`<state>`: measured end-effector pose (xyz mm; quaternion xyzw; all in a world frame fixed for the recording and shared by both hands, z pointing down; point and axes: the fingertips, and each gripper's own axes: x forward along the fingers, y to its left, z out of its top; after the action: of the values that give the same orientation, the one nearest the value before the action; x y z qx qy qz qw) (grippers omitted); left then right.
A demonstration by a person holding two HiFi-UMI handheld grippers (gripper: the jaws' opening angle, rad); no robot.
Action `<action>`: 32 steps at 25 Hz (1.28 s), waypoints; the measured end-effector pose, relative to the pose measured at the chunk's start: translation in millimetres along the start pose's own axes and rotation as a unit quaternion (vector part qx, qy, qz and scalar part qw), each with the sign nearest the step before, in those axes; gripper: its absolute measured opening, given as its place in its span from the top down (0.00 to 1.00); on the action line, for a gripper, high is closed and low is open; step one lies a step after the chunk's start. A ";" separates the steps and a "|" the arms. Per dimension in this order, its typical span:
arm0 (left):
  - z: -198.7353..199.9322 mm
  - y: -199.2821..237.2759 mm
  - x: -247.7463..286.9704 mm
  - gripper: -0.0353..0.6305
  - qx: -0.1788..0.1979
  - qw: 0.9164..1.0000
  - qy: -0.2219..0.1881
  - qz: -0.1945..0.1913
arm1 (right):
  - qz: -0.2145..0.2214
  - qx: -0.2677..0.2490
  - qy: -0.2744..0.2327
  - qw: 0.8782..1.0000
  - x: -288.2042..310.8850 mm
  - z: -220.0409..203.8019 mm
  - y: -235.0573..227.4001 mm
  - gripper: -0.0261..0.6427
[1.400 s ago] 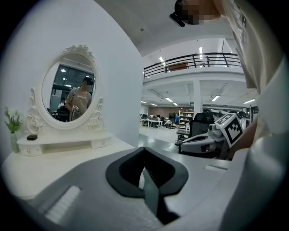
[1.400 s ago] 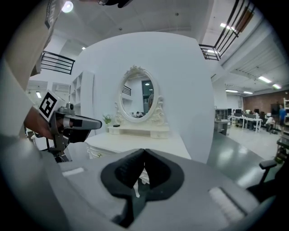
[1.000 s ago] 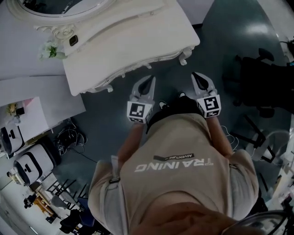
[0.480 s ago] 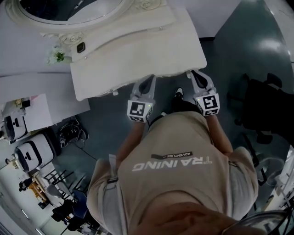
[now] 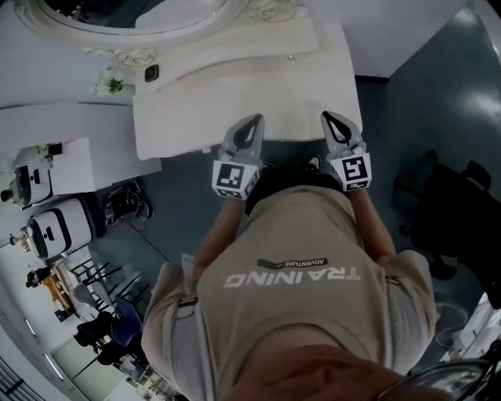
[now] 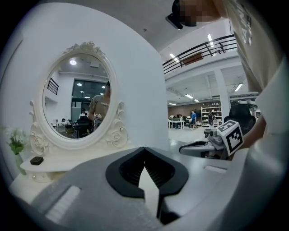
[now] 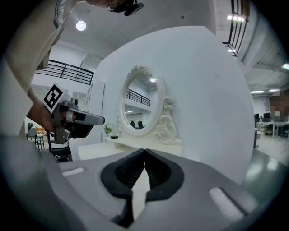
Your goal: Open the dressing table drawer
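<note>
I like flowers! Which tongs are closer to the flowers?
The left tongs; the flowers stand at the table's left end, farther from the right tongs.

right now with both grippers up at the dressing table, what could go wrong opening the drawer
1. The left gripper and right gripper both have their jaws shut, so neither can take a handle until it opens.
2. No view shows the drawer front. From above, the tips overlap the dressing table's front edge, so a blind reach below may bump it.

Mirror (image 5: 133, 12) — cropped by head view's top edge.
</note>
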<state>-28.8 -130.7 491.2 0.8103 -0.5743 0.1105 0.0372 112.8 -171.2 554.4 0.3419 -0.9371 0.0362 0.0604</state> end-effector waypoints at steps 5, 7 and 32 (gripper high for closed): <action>-11.2 -2.4 6.7 0.94 -0.001 1.000 0.029 -0.006 | -0.002 0.023 -0.013 1.000 4.4 -2.8 -4.1 0.96; -12.6 -2.5 13.8 0.94 0.003 0.999 0.032 -0.012 | 0.004 0.021 -0.018 1.000 7.9 -5.2 -5.3 0.96; -29.9 47.0 39.0 0.94 -0.036 0.999 0.034 -0.016 | 0.040 0.014 0.028 0.999 63.9 -15.5 16.6 0.96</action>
<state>-64.7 -177.0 525.8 0.8132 -0.5635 0.1164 0.0875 55.0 -197.6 578.1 0.3039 -0.9473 0.0614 0.0802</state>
